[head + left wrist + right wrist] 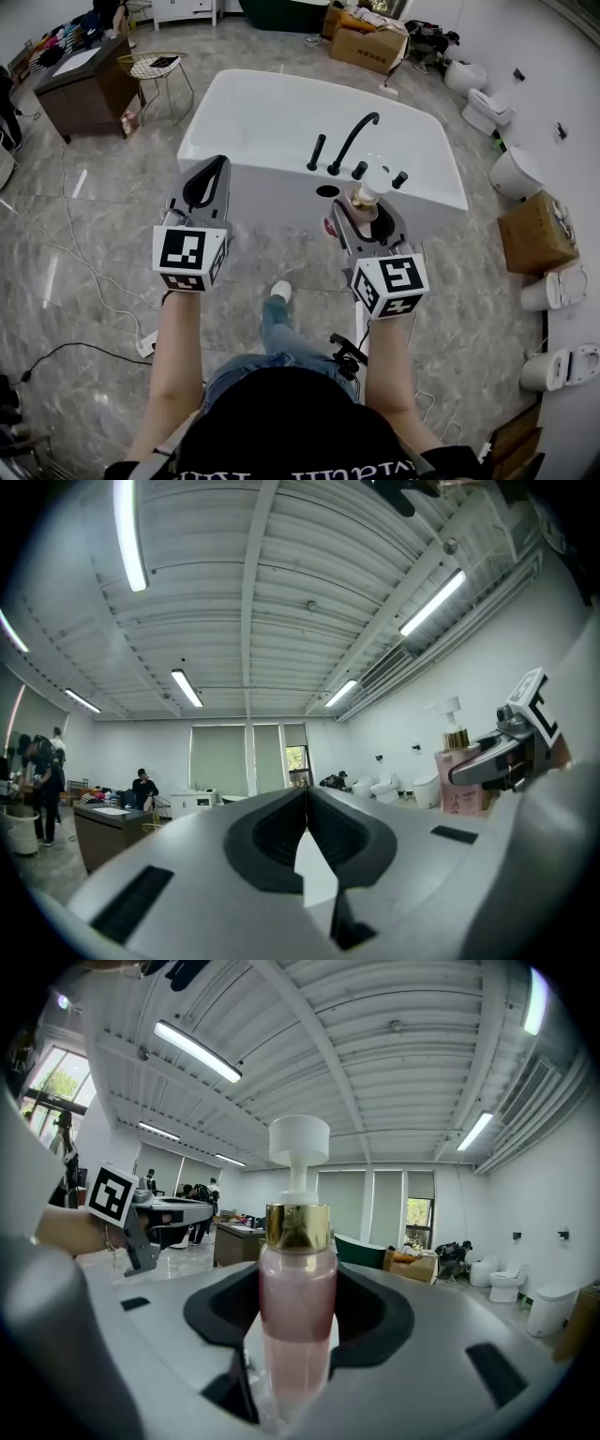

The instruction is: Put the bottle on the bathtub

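Right gripper (297, 1335) jaws pinch the lower body of the pink pump bottle (297, 1288). Its long axis runs out along the jaws, pump end foremost. Left gripper (307, 827) jaws are pressed together on nothing.

In the head view the bottle hangs at the bathtub (272, 173) near rim. The right arm is the nearer one.

The black faucet (352, 139), its knobs (359, 170) and a deck hole (327, 191) crowd the landing spot. The bare rim to the right looks safer.

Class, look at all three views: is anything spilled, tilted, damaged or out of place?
Nothing stands out. The bottle sits upright and whole in the right gripper, no spill shows, and the left gripper is shut and empty.
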Demonstrator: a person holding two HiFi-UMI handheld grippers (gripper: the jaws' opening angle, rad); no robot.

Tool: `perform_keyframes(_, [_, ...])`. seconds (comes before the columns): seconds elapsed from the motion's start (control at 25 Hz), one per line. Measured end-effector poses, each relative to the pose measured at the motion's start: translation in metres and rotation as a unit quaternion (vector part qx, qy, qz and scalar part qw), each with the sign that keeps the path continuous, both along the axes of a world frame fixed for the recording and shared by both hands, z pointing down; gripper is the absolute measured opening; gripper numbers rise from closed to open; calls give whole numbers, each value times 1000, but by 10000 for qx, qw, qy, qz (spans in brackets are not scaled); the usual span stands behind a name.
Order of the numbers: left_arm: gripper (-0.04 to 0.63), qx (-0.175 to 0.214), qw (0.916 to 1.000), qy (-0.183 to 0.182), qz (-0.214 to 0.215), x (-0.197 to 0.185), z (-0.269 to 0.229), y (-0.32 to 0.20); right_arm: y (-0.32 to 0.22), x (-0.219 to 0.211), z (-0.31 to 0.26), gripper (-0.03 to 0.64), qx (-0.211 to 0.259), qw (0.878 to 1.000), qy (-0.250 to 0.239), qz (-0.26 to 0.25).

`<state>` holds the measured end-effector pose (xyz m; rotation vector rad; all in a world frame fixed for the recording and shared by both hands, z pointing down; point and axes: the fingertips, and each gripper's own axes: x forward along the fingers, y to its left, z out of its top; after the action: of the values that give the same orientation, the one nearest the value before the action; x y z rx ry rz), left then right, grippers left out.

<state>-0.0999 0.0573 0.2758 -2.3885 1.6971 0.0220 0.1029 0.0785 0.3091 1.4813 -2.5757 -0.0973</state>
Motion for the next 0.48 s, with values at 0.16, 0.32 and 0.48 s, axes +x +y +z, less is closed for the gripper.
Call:
perform_keyframes(0.16, [12, -95, 9999, -6, -34, 2, 5, -56, -58, 1, 6, 225, -94, 9999, -40, -64])
perform_keyframes(0.32, [12, -199, 9998, -15, -81, 1, 7, -119, -123, 2, 11, 225, -196, 9998, -39, -86])
perform_keyframes(0.48, [12, -288, 9995, -32, -84, 3, 7, -183, -188, 2, 16, 225, -323, 9994, -50, -99])
